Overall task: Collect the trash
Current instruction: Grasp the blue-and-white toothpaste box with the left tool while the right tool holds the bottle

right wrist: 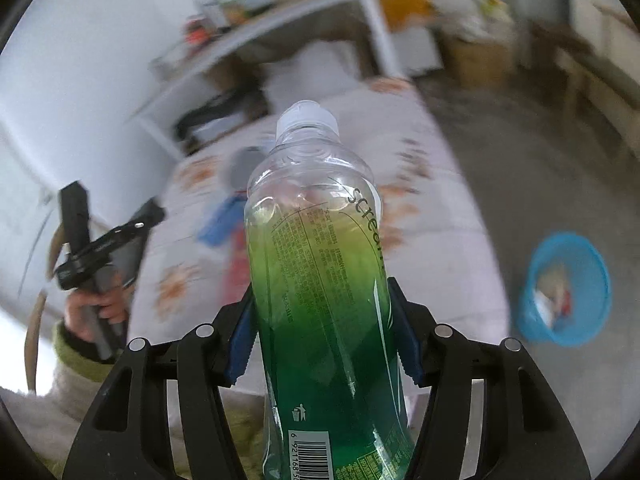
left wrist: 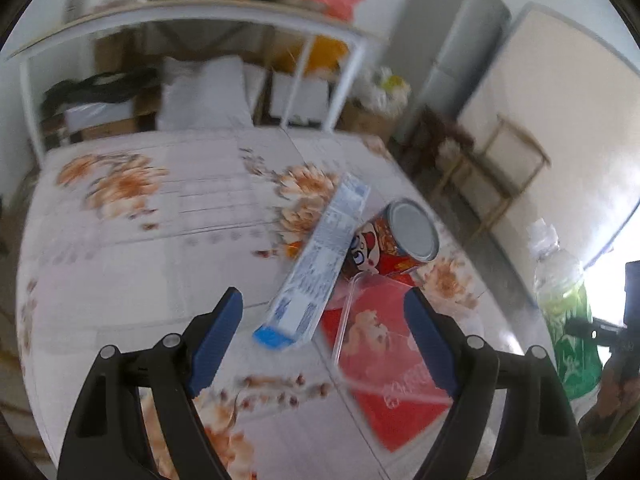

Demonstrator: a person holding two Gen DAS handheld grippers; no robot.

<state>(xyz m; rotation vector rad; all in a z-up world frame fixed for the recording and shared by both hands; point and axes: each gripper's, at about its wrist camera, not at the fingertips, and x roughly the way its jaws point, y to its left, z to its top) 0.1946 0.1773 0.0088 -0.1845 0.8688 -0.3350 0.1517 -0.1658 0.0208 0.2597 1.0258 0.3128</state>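
Note:
My left gripper (left wrist: 324, 312) is open and empty above the flowered table (left wrist: 160, 240). Between and just beyond its fingers lie a blue-and-white carton (left wrist: 320, 264), a red can (left wrist: 396, 240) on its side and a clear plastic box (left wrist: 384, 360) with red packaging inside. My right gripper (right wrist: 320, 312) is shut on a clear bottle with a green label (right wrist: 316, 272), held off the table's right side. The bottle also shows at the right edge of the left wrist view (left wrist: 564, 296). The left gripper also shows in the right wrist view (right wrist: 104, 248), with the hand holding it.
A blue trash basket (right wrist: 568, 288) with some litter in it stands on the floor right of the table. A white shelf unit (left wrist: 200, 20) with clutter stands behind the table. A wooden stool (left wrist: 496, 168) and a grey cabinet (left wrist: 452, 40) are at the right.

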